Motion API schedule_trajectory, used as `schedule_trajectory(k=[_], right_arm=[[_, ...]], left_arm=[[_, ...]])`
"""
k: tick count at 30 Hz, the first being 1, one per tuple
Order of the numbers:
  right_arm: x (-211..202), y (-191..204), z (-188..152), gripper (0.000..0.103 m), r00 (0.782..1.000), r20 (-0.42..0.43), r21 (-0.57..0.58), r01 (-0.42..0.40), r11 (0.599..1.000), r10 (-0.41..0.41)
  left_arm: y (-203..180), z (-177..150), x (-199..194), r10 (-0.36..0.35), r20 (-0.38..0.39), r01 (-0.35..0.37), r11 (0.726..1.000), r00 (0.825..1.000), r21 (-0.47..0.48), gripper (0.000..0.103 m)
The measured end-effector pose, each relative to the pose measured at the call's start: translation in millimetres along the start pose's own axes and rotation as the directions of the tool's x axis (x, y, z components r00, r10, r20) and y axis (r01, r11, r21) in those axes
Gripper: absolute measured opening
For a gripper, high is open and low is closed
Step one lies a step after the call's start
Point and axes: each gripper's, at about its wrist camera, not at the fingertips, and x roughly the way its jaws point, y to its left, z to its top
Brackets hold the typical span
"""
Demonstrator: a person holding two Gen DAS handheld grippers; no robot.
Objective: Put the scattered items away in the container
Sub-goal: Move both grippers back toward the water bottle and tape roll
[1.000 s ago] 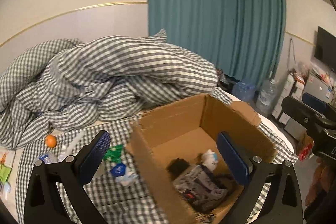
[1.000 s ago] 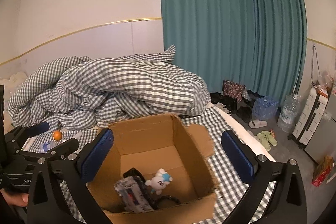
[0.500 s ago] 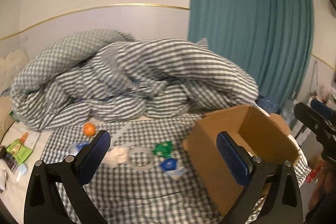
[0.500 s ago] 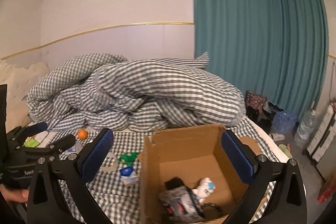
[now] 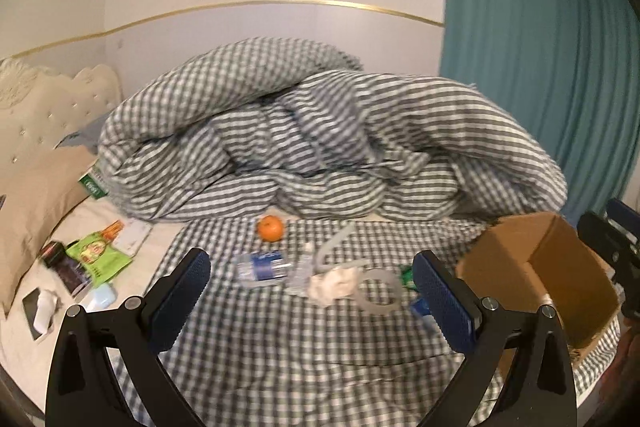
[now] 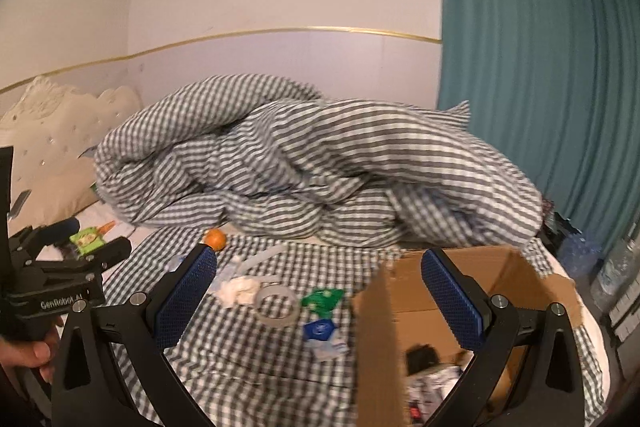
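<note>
Both sets of jaws are held wide apart and empty. Ahead of the left gripper (image 5: 310, 297), between its jaws, a plastic bottle (image 5: 262, 267), a crumpled tissue (image 5: 330, 287) and a tape roll (image 5: 378, 293) are seen on the bed (image 5: 280, 355), with an orange (image 5: 270, 227) beyond them. The cardboard box (image 6: 440, 303) is placed around the right jaw of the right gripper (image 6: 318, 301). The orange could be nudged and rolled under the duvet (image 5: 320, 147); the thin tape roll could be missed against soft bedding.
</note>
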Motion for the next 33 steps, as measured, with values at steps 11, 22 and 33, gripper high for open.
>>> schedule_trajectory(k=[11, 22, 33], right_arm=[[56.1, 44.4, -11.5, 0.103, 0.995, -0.076, -0.049, -0.062, 0.997, 0.058], [103.6, 46.0, -24.0, 0.103, 0.988, -0.144, -0.065, -0.064, 0.996, 0.054], [153.0, 46.0, -45.4, 0.103, 0.972, -0.226, -0.063, -0.075, 0.995, 0.058]], left_arm=[[44.8, -6.8, 33.2, 0.026, -0.040, -0.028, 0.999, 0.999, -0.047, 0.103], [55.2, -17.7, 95.6, 0.035, -0.113, -0.041, 0.998, 0.993, -0.054, 0.103], [58.0, -24.0, 154.6, 0.054, -0.170, -0.064, 0.997, 0.984, -0.051, 0.103]])
